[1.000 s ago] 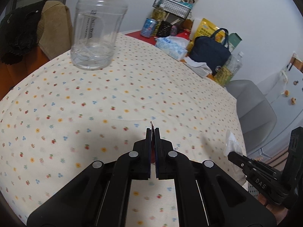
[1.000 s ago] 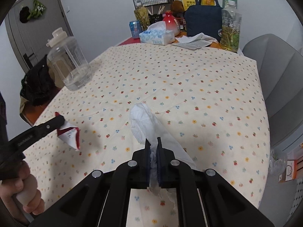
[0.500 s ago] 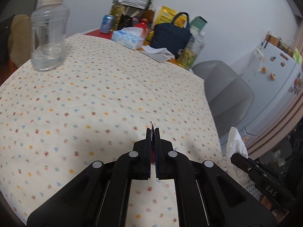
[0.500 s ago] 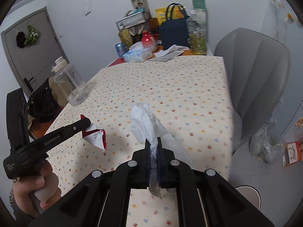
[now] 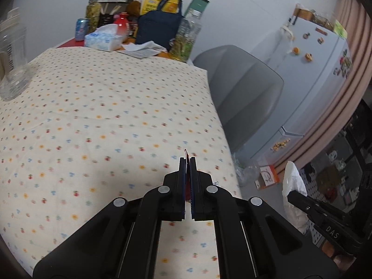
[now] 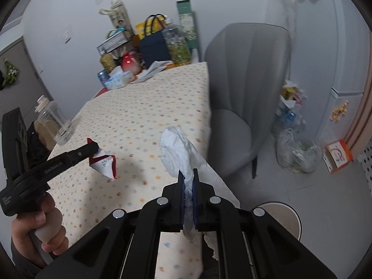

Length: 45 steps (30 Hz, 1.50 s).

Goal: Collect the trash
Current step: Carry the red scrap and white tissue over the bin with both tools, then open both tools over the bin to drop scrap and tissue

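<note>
My left gripper (image 5: 188,160) is shut on a red and white wrapper (image 6: 104,164), held above the front of the table; in the left wrist view only a red sliver (image 5: 186,152) shows between the fingers. My right gripper (image 6: 188,174) is shut on a crumpled white tissue (image 6: 179,144), held over the table's right edge. The tissue also shows in the left wrist view (image 5: 293,181), at the right. The left gripper also shows at the left of the right wrist view (image 6: 93,147).
The table has a dotted cloth (image 5: 104,107). A clear jug (image 5: 12,53) stands at its left. A tissue box (image 5: 104,39), navy bag (image 5: 160,28) and bottles crowd the far end. A grey chair (image 6: 244,88), clear trash bag (image 6: 297,151), round beige bin (image 6: 281,218) and fridge (image 5: 309,69) stand right.
Both grippers have swung to the right, each keeping its hold. The chair, fridge, trash bag and floor have come into view. The jug has slid to the left edge.
</note>
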Each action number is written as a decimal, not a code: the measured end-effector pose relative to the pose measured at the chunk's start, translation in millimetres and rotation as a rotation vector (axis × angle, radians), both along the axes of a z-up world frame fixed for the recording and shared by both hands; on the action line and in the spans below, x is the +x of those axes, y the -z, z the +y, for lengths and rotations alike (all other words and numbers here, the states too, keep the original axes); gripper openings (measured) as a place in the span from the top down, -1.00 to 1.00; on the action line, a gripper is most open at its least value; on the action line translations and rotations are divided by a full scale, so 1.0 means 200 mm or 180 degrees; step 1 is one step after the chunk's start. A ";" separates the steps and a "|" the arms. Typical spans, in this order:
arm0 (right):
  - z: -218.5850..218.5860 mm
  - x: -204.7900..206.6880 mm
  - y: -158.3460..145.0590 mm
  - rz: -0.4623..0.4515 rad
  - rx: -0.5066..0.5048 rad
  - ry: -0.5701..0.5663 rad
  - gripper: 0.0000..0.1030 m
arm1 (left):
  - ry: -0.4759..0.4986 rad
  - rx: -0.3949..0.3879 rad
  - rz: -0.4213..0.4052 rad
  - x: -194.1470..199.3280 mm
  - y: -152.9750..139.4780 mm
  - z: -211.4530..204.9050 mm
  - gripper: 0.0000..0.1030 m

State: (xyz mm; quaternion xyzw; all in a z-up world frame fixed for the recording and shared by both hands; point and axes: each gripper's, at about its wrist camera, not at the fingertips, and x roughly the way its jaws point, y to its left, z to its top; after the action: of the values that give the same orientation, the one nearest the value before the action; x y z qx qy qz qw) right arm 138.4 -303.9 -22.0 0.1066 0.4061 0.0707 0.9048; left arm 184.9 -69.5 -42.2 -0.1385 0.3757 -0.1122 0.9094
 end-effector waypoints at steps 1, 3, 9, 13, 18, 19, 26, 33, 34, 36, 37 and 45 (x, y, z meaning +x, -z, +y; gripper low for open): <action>-0.04 -0.01 0.02 0.0019 0.0011 0.0051 0.86 | 0.0048 0.0021 0.0009 0.01 0.01 -0.04 0.92; -0.11 -0.02 0.05 0.0060 0.0031 0.0155 0.86 | 0.0115 0.0053 0.0022 0.01 0.02 -0.11 0.92; -0.30 -0.07 0.17 0.0176 0.0112 0.0406 0.86 | 0.0317 0.0132 0.0099 0.04 0.07 -0.30 0.92; -0.42 -0.10 0.26 0.0250 0.0172 0.0543 0.86 | 0.0449 0.0205 0.0155 0.06 0.11 -0.44 0.92; -0.55 -0.12 0.37 0.0337 0.0237 0.0699 0.86 | 0.0601 0.0325 0.0217 0.09 0.16 -0.60 0.92; -0.57 -0.12 0.39 0.0355 0.0252 0.0717 0.86 | 0.0621 0.0345 0.0225 0.10 0.17 -0.62 0.92; -0.70 -0.10 0.63 0.0592 0.0284 0.0919 0.81 | 0.0787 0.0498 0.0320 0.12 0.25 -0.81 0.92; -0.82 -0.07 0.87 0.0889 0.0365 0.1038 0.39 | 0.0903 0.0647 0.0384 0.13 0.31 -0.95 0.92; -0.83 -0.08 0.89 0.0919 0.0385 0.1061 0.06 | 0.0913 0.0662 0.0390 0.13 0.31 -0.96 0.93; -0.84 -0.10 0.91 0.0915 0.0368 0.1072 0.02 | 0.0935 0.0689 0.0404 0.12 0.33 -0.99 0.92; -0.85 -0.10 0.91 0.0920 0.0375 0.1067 0.02 | 0.0945 0.0704 0.0415 0.12 0.34 -1.00 0.92; -0.97 -0.23 0.85 0.0828 0.0421 0.1247 -0.11 | 0.1056 0.0812 0.0459 0.12 0.40 -1.12 0.92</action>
State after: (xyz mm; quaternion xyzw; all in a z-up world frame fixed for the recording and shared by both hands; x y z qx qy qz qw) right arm 92.9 -497.4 -191.7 0.2506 0.4853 -0.0940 0.8324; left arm 208.1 -294.0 -122.3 0.0337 0.4686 -0.2016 0.8594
